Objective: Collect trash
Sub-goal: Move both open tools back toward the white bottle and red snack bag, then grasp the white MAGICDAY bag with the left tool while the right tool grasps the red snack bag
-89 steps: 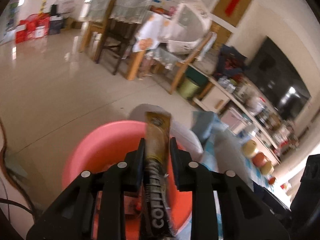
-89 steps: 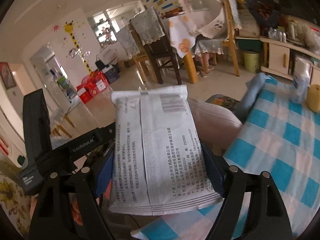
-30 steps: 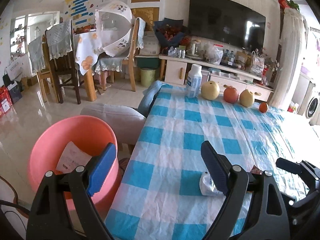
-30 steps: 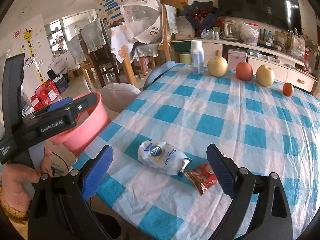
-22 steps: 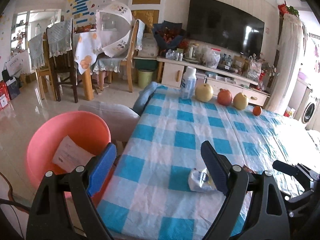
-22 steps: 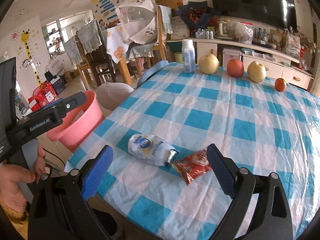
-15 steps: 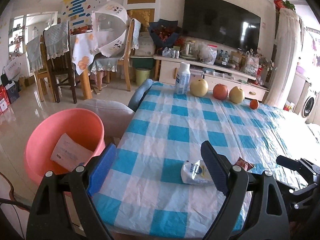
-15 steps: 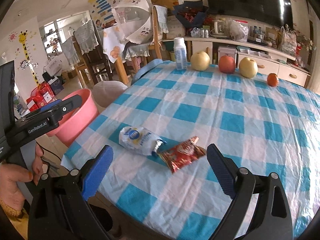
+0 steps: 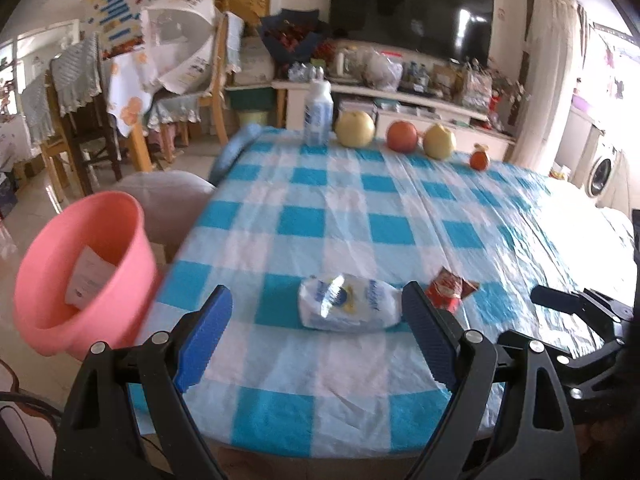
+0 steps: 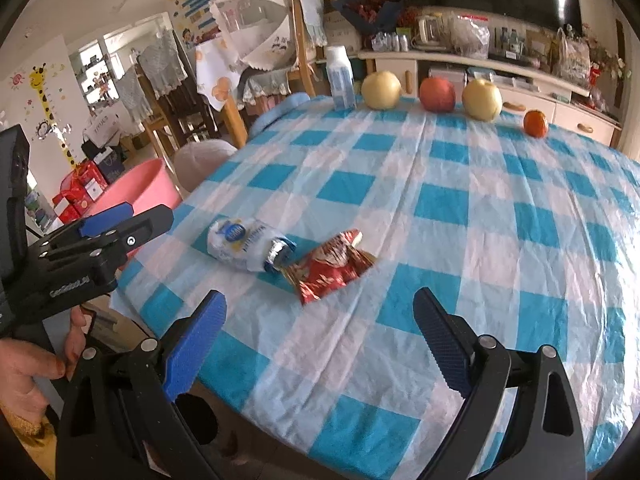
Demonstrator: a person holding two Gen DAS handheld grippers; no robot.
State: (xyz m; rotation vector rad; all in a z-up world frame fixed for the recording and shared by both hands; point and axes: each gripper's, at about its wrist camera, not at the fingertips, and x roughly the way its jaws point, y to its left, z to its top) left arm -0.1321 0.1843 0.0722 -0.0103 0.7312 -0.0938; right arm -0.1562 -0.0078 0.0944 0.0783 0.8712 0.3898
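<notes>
A crumpled white and blue wrapper (image 9: pixel 349 307) lies on the checked tablecloth (image 9: pixel 360 208) near the front edge, with a red foil wrapper (image 9: pixel 449 289) to its right. Both show in the right wrist view, white (image 10: pixel 248 243) and red (image 10: pixel 332 266). My left gripper (image 9: pixel 318 340) is open and empty, just short of the white wrapper. My right gripper (image 10: pixel 320 328) is open and empty, just short of the red wrapper. A pink bucket (image 9: pixel 80 256) with white paper inside stands left of the table.
A white bottle (image 9: pixel 318 110), two pears (image 9: pixel 355 129), an apple (image 9: pixel 402 136) and an orange (image 9: pixel 479 159) line the table's far edge. A grey stool (image 9: pixel 172 196) stands behind the bucket. Chairs and a cabinet fill the background.
Three seconds ago both grippers held wrappers over the bucket; both are now open and empty. Over the last second both moved toward the two wrappers on the table.
</notes>
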